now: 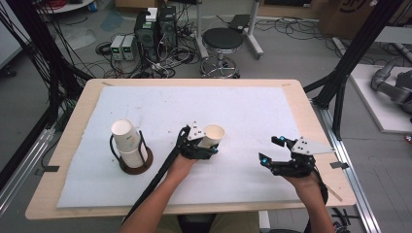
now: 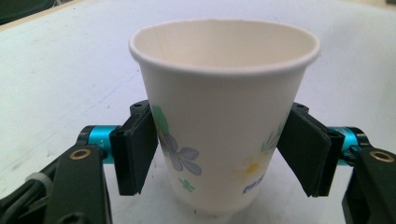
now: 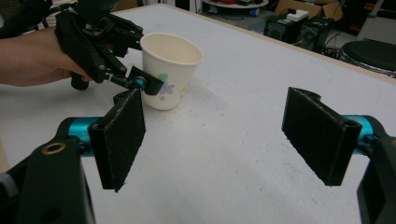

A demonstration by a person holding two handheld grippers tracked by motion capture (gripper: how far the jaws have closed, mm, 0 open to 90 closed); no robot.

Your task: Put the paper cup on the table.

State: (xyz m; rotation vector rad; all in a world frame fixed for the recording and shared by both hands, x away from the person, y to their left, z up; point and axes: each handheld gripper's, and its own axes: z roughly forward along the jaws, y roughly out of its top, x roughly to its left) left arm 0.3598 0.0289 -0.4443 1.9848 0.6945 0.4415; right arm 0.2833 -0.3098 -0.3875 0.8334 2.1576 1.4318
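Observation:
A white paper cup [image 1: 213, 135] printed with flowers stands upright on the white mat [image 1: 243, 107] near the table's middle. My left gripper [image 1: 209, 145] reaches around its lower half. In the left gripper view the cup [image 2: 219, 116] sits between the two black pads [image 2: 135, 154], which lie close along its sides without squeezing it. The cup's wall is undented. In the right gripper view the same cup [image 3: 170, 70] rests on the mat with the left gripper [image 3: 154, 88] at it. My right gripper [image 1: 270, 150] hovers open at the right, nothing between its pads [image 3: 121, 140].
A stack of paper cups [image 1: 127, 138] stands in a black wire holder on a round brown base [image 1: 136, 165] at the mat's left. Beyond the wooden table's far edge [image 1: 194, 81] are a black stool [image 1: 222, 41], computer cases and cables on the floor.

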